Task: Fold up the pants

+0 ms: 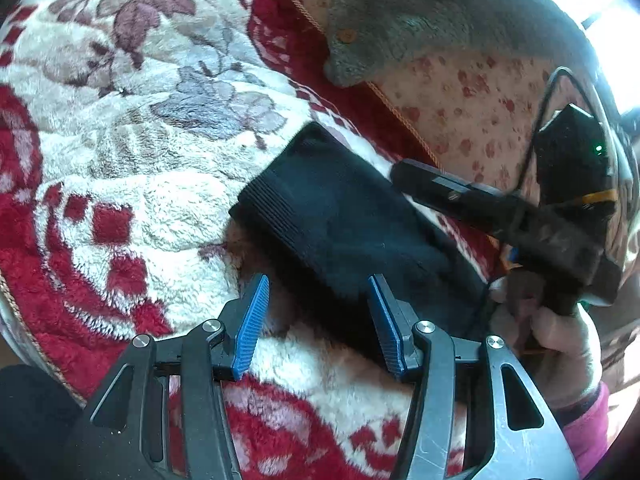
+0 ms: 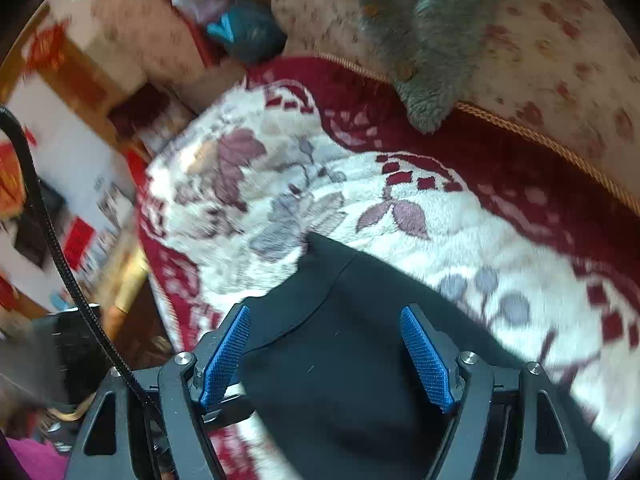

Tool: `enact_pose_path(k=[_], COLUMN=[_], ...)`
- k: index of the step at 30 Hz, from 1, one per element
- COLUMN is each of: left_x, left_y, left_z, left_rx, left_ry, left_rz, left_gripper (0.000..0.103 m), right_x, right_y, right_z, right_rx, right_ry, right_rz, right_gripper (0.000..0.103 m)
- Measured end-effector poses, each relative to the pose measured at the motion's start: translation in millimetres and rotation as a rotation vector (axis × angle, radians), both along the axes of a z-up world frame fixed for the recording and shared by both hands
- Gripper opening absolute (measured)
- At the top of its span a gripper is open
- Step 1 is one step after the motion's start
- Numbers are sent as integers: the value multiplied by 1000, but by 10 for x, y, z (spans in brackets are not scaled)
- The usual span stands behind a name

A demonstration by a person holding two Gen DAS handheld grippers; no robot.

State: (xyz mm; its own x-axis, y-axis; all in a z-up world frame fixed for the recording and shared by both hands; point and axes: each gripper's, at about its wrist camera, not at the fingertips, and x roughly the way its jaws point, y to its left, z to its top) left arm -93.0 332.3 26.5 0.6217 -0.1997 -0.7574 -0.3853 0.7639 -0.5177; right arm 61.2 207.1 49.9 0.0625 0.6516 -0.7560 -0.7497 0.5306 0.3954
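- The pants (image 1: 344, 224) lie as one dark, already narrowed bundle on the plush red-and-white floral blanket (image 1: 132, 128), a soft flat bed for folding; in the left wrist view the ribbed waistband or cuff end points away from the camera
- The left claw (image 1: 318, 320) hovers at the near edge of the pants with its jaws apart, one blue pad (image 1: 252, 324) over the blanket and the other over the dark cloth, nothing pinched; my judgement is that it is lining up to take the edge for a fold
- The right claw (image 2: 326, 354) stands with jaws wide apart over the black fabric (image 2: 340, 360), which fills the space between and below the pads without being squeezed; the view is smeared, so contact cannot be told
- In the left wrist view the right claw's body shows at the right, carried by a hand (image 1: 556, 328) with a pink sleeve (image 1: 588, 428) just beyond the pants, presumably to work the opposite side
- A grey fleecy garment (image 1: 400, 24) with buttons lies well apart on the spotted cover (image 1: 480, 100), out of the fold
- Count: one pair of pants, two claws, four blue pads, one blanket, one grey garment, one hand visible
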Motion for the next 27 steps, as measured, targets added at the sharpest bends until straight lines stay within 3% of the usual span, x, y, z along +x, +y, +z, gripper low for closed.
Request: enact_pose_path(k=[2,6,8,11,14,15,16,17,19,21,27], left_x=[47,134,157,214,274,289,294,312,310,277,159], left_y=[38,69,74,67,46,43,47,55,85,59,-195], left_z=[-49,-163,-183,-194,-197,-199,-204,-217,-215,-113,482], left_rx=[-26,-44,-47,-55,-32,-25,-20,-8,-42,-28,34], left_ry=[9,28,24,5,-19,-38,-43,-31,-53,-87,-221], left_rz=[15,36,43,37,36,24,21,15,-5,-16,-90], left_gripper=[60,61,62,75,76,70,42,31,20,19,18], right_x=[29,84,130,245,315,314,295,277,255,248,174], right_y=[114,384,476,576,592,592,591,576,521,447,78], right_z=[-33,-132,-211,-374,-475,-485,-473,-444,-373,-284,208], right_rx=[-48,-155,-192,-193,-116,-104,-97,-82,-49,-14,140], right_ry=[-47,-125,-127,-60,3,-3,-7,-11,-13,-10,-13], right_rz=[37,129,150,160,160,165,171,175,176,171,115], right_gripper=[75,75,75,74,50,45,43,36,27,21,19])
